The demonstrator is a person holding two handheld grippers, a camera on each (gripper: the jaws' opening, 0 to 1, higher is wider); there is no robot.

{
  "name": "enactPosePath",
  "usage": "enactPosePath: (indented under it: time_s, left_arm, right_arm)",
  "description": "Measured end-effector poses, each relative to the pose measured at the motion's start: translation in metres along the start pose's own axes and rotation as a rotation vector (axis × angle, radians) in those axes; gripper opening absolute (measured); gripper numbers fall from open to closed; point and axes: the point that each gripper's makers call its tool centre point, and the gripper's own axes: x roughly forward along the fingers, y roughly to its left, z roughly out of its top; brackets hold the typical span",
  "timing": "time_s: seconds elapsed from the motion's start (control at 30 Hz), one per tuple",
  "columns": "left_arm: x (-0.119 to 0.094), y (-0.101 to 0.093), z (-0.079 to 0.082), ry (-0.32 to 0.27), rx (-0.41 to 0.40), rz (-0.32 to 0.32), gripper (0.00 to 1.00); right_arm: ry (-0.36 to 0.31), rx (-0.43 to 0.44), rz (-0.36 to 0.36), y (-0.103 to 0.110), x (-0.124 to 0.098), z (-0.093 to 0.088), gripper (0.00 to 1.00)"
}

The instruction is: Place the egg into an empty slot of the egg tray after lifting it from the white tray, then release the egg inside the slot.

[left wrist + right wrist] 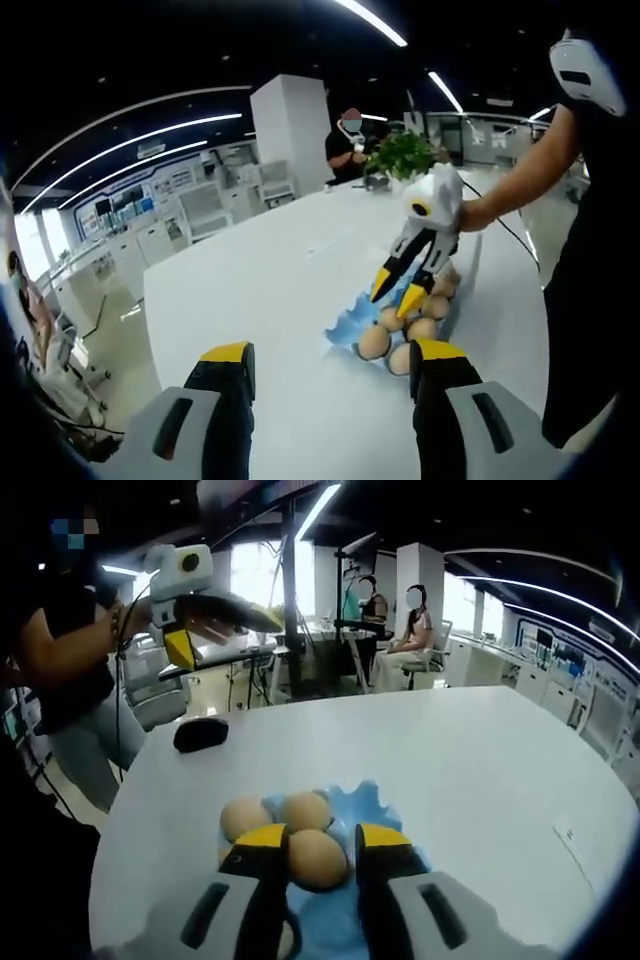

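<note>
A blue egg tray (345, 325) lies on the white table (260, 270) with several brown eggs (374, 342) in it. My right gripper (393, 297) hangs tilted just above those eggs, its jaws apart and nothing between them. In the right gripper view the right gripper (320, 838) straddles one egg (318, 860) sitting in the blue tray (375, 800), with two more eggs (245, 818) behind it. My left gripper (332, 352) is open over bare table, short of the tray. From the right gripper view the left gripper (215, 630) is held high at the far left.
A white tray rim (472, 262) shows just beyond the blue tray, with more eggs by it. A black object (200, 734) lies near the table's far edge. A potted plant (400, 155) stands at the table's end. People sit and stand beyond the table.
</note>
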Motion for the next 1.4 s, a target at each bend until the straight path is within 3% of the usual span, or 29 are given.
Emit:
enactPosePath:
  time_s: [1.03,1.4]
  left_arm:
    - [0.001,0.001,-0.001,0.002,-0.004,-0.003,0.62]
    - [0.002,0.002,-0.003,0.005,-0.007,-0.001,0.62]
  right_arm:
    - [-0.022,-0.005,-0.001,0.001,0.000,0.006,0.26]
    - [-0.022,0.023,-0.021,-0.007,-0.012,-0.002,0.26]
